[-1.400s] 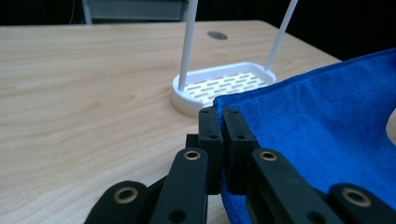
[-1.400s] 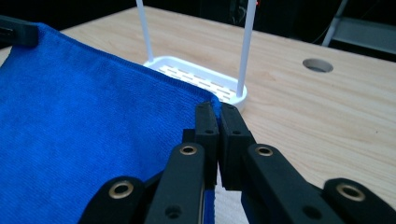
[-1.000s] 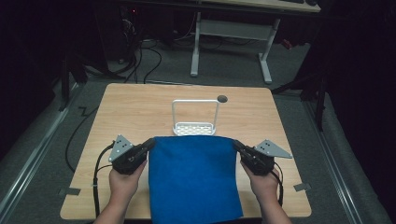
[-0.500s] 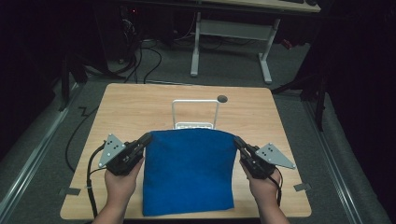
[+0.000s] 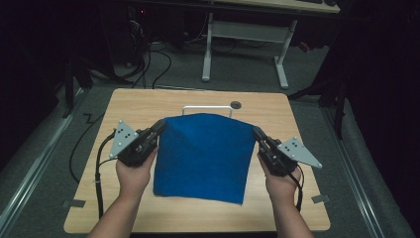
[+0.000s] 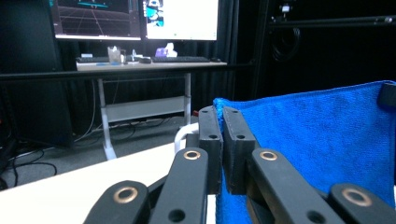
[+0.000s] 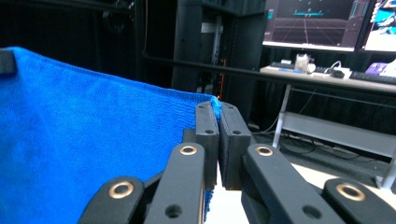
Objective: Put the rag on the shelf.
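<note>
Your left gripper and right gripper each pinch a top corner of the blue cloth, jaws closed tight. A white rack stands just beyond the fingers; you cannot tell what it holds.

Dim lab: monitors, cabled floor, desk.

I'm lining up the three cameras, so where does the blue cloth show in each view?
High view: the blue cloth hangs mid-table, stretched between the left hand-held gripper and the right hand-held gripper.
Left gripper view: it covers the right half, one corner pinched in the jaws.
Right gripper view: it covers the left half, one corner pinched in the jaws.
Shared landmark: the white-legged desk behind the table.
</note>
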Demonstrator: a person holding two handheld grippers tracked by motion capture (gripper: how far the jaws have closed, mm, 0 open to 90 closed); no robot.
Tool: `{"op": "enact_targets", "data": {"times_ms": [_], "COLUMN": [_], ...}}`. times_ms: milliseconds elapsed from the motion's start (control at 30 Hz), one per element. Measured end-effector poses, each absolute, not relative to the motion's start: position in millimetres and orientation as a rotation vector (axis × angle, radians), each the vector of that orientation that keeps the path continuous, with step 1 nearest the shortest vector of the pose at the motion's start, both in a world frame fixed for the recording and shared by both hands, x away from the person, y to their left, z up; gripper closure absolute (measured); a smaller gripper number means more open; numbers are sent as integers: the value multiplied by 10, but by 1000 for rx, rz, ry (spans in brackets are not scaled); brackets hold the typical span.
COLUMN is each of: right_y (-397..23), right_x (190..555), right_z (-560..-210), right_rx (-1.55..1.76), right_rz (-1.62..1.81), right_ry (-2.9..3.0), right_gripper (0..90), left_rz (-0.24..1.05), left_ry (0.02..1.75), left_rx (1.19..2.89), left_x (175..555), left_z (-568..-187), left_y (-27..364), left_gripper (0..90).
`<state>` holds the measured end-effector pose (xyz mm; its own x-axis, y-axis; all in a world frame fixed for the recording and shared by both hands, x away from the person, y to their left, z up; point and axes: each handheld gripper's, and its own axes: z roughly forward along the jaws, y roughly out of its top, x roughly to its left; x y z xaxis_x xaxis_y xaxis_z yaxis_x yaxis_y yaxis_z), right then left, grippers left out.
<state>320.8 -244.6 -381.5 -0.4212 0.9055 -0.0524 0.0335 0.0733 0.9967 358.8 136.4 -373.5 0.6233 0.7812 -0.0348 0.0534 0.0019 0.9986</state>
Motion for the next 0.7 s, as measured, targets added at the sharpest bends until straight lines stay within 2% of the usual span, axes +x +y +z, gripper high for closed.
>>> {"op": "enact_targets", "data": {"times_ms": [333,700], "right_y": [-2469,-2461], "right_x": [3405,3771], "right_z": [-3523,-3211], "right_rx": [929,929], "right_rz": [1476,1494], "right_ry": [1547,1521], "right_gripper": [883,883], "left_rz": [690,732], "left_ry": [725,748], "left_rx": [1438,1464], "left_x": [3747,4208], "left_z": [-3516,-3278], "left_y": [1441,1558], "left_gripper": [879,878]}}
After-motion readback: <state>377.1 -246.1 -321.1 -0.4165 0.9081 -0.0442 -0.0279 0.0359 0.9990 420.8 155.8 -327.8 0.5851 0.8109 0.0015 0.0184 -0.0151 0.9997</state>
